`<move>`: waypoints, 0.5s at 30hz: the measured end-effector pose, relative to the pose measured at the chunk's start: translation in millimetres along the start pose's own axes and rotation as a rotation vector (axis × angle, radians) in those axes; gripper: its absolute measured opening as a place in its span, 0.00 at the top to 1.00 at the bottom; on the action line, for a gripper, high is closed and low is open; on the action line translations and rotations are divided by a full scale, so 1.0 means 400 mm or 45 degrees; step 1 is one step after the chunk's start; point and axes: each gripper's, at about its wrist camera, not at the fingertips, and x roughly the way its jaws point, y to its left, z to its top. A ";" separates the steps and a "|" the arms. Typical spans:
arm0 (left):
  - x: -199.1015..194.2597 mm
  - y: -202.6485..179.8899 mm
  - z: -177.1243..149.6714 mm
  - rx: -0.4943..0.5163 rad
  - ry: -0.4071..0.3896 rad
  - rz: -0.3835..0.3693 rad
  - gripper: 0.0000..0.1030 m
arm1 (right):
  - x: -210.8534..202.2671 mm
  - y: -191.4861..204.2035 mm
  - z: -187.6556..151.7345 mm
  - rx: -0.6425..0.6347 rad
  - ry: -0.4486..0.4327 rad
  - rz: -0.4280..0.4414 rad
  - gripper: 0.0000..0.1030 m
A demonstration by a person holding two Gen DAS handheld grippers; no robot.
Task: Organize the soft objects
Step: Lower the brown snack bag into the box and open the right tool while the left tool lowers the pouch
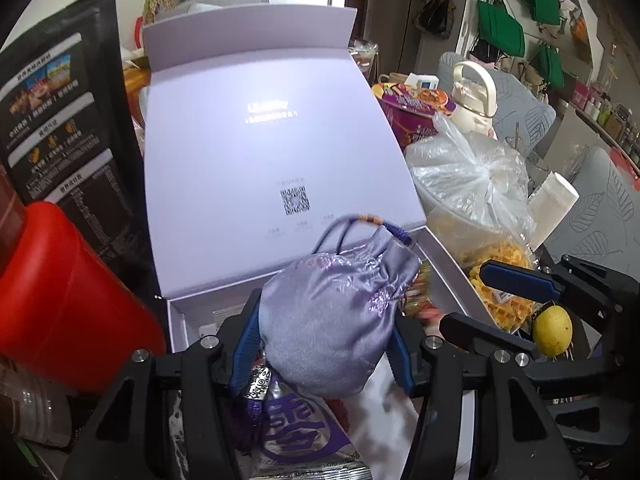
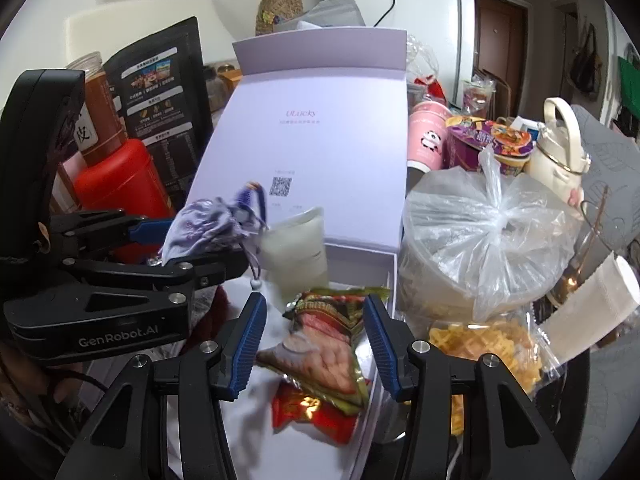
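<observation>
My left gripper [image 1: 324, 336] is shut on a lilac satin drawstring pouch [image 1: 334, 316] and holds it above the open white gift box [image 1: 448, 276]. The pouch also shows in the right wrist view [image 2: 204, 230], with the left gripper [image 2: 192, 246] around it. My right gripper [image 2: 314, 340] is open, its fingers on either side of a green and brown snack packet [image 2: 324, 340] lying in the box [image 2: 386, 268]. A red packet [image 2: 312, 412] lies under it. A pale sachet [image 2: 294, 248] stands at the back of the box. A purple and silver packet [image 1: 296, 436] lies below the pouch.
The box lid [image 1: 276, 144] stands upright behind. A red canister [image 1: 60, 300] and a black bag [image 1: 68, 120] stand on the left. A tied clear plastic bag [image 2: 480, 232], a bag of yellow snacks [image 2: 488, 348], a cream kettle [image 2: 560, 152] and a lemon [image 1: 554, 330] crowd the right.
</observation>
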 end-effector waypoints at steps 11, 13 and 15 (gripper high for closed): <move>0.053 0.000 -0.016 0.011 0.080 -0.023 0.47 | 0.034 -0.008 -0.011 0.012 0.067 0.022 0.52; 0.072 -0.002 -0.019 0.018 0.114 -0.007 0.47 | 0.038 -0.008 -0.012 0.010 0.075 0.021 0.52; 0.090 -0.002 -0.020 0.008 0.142 -0.011 0.47 | 0.043 -0.008 -0.014 0.009 0.085 0.021 0.51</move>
